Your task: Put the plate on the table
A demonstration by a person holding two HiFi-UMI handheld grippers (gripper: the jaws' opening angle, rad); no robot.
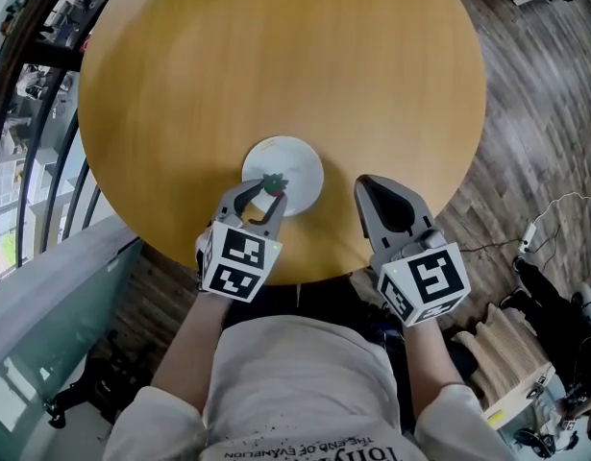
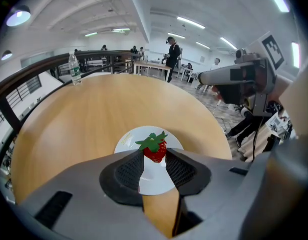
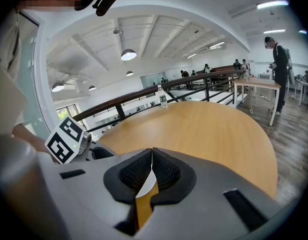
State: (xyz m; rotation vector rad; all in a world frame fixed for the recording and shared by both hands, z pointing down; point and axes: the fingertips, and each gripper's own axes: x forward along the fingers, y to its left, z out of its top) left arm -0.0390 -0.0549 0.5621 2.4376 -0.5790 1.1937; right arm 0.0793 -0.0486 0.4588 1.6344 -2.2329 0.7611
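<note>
left gripper [image 2: 154, 154] jaws: closed on strawberry [image 2: 155, 149] | plate [image 2: 127, 140]: white, on table [image 2: 88, 109]

The plate [image 1: 297, 164] lies on the table [image 1: 276, 65], strawberry [image 1: 274, 184] over it.

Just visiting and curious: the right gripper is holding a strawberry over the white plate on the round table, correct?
Not quite: the left gripper holds the strawberry over the white plate on the round table. The left gripper view shows it between those jaws; the right gripper is shut and empty.
</note>
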